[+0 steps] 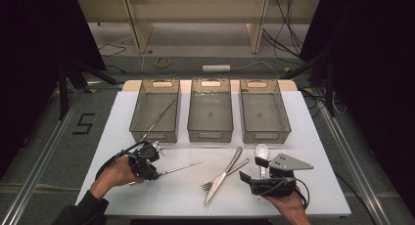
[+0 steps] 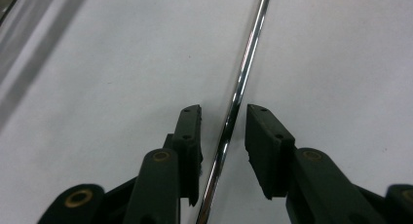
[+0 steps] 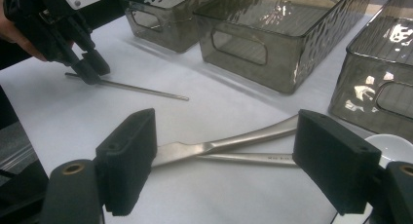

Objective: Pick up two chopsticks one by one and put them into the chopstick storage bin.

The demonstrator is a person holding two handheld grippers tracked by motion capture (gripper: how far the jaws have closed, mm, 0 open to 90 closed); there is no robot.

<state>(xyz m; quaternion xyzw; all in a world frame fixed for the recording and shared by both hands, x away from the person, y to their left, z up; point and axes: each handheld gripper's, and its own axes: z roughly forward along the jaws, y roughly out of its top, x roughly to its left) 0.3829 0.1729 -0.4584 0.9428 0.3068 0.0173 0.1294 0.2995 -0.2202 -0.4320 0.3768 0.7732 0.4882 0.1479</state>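
A thin metal rod (image 2: 243, 73) lies on the white table (image 1: 122, 132), running between the jaws of my left gripper (image 2: 224, 111). Small gaps show on both sides of the rod, so the pads do not press on it. From above, the left gripper (image 1: 155, 174) is at the rod's (image 1: 183, 167) near-left end. My right gripper (image 3: 224, 117) stands wide open over the crossed handles of a knife (image 3: 234, 141) and a fork (image 3: 243, 158), touching neither. A white spoon (image 1: 262, 151) lies just beyond the right gripper (image 1: 251, 168).
Three smoky clear bins stand in a row at the back: left (image 1: 154, 135), middle (image 1: 210, 135), right (image 1: 266, 135). A second thin rod (image 1: 161, 117) leans inside the left bin. The knife (image 1: 222, 178) and fork (image 1: 230, 172) cross at mid-table.
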